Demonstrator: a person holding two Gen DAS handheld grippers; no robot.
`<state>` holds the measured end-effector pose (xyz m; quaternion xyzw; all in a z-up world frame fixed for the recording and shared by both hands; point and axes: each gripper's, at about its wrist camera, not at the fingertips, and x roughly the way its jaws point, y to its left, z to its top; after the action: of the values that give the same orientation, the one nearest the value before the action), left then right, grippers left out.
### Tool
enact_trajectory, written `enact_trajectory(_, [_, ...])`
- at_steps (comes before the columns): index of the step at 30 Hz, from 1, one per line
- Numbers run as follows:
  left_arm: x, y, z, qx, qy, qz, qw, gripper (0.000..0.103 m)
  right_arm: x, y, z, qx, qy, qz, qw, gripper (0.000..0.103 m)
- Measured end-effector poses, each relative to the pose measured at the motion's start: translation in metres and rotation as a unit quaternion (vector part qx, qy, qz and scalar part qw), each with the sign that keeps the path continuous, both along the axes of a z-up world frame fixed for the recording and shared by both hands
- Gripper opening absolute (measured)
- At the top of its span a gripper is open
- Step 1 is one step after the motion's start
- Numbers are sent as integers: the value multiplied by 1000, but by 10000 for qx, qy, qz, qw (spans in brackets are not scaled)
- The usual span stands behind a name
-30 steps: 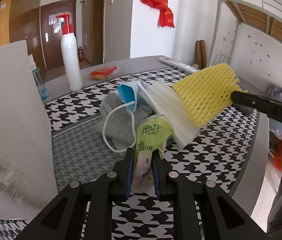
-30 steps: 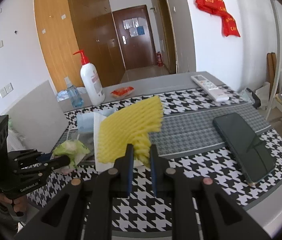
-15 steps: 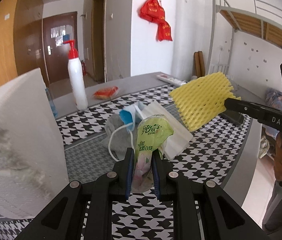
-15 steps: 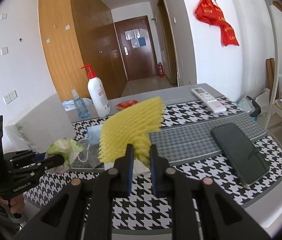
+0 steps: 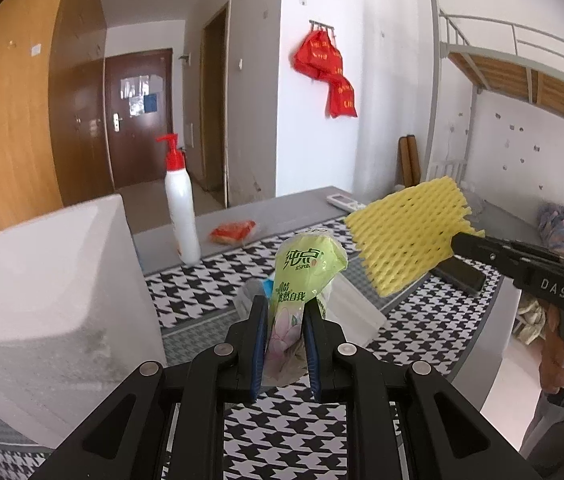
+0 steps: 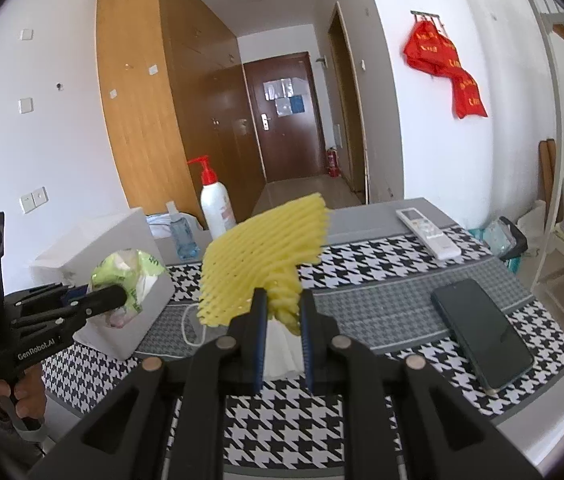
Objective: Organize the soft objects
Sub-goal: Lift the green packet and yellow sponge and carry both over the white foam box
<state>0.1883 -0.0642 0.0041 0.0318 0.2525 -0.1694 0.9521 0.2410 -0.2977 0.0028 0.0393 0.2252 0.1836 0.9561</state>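
Holding: left tool is clamped on a green tissue pack, lifted off the worktop just right of the white foam box.
Right tool: closed narrow on one corner of the yellow foam net, which fans out in the air above the worktop, right of the tissue pack and apart from it.
Left on the worktop: a white folded sheet and what looks like a face mask lie below the raised items; only the mask's ear loop shows clearly.
Likely step: carrying both soft items toward the box — a judgement from the task, since nothing is in it that I can see.
Risk, net: the pinch catches only a small bunched corner, so a quick swing could pull it free.
Risk, pack: the slick wrapper is squeezed near its lower end — it could slide out or tip against the box wall.
Risk, bystanders: the pump bottle stands just beyond the box and could be knocked.
Hidden: the box's inside, the mask under the pack, and the sheet's near edge behind the right tool.
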Motion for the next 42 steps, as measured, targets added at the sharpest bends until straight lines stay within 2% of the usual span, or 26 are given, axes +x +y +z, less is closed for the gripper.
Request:
enact_trajectory(14, [-14, 16, 30, -43, -468, 280, 9985, 19, -5, 21, 27, 33, -359, 232, 9991, 19])
enact_trajectory(26, [-22, 40, 53, -98, -744, 715, 9946, 19, -6, 46, 45, 53, -572, 490, 9971, 19])
enact_trajectory(42, [-37, 79, 61, 25, -946, 1440, 9850, 19, 11, 88, 51, 95, -569, 961, 9937, 19])
